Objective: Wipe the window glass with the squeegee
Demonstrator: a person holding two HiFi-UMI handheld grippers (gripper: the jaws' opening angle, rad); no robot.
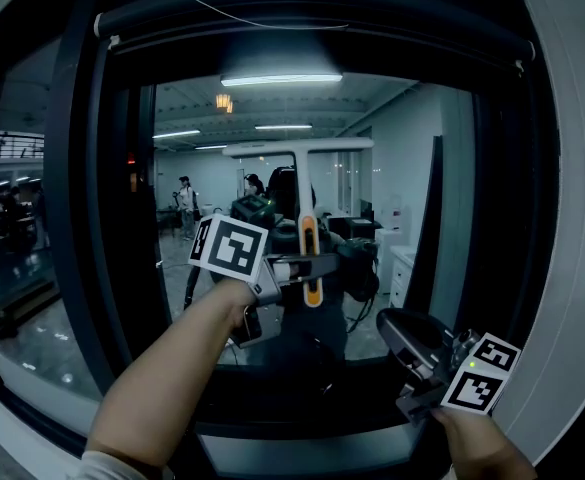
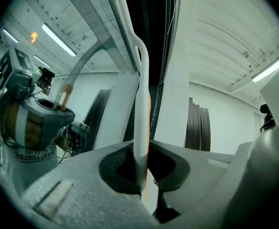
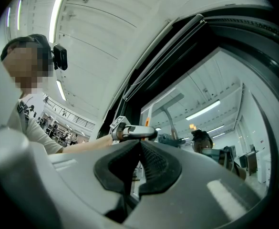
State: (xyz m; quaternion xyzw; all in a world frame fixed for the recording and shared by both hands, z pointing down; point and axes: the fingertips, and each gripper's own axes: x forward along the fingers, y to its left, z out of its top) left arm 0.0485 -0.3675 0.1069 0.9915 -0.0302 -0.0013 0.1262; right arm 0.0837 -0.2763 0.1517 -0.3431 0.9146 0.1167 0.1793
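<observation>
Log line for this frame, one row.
left gripper: shut on squeegee handle | squeegee: upright, blade near top of window glass | right gripper: shut, empty, low right

Head view: right hand (image 1: pixel 477 453) cut off by the bottom edge. Squeegee (image 1: pixel 302 183) handle partly hidden by left gripper (image 1: pixel 310 265). Blade contact with glass (image 1: pixel 412 168) not discernible.

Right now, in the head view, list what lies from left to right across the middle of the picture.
Person's left forearm → left marker cube → squeegee, upright in the left jaws → right gripper, jaws together with nothing between them.
</observation>
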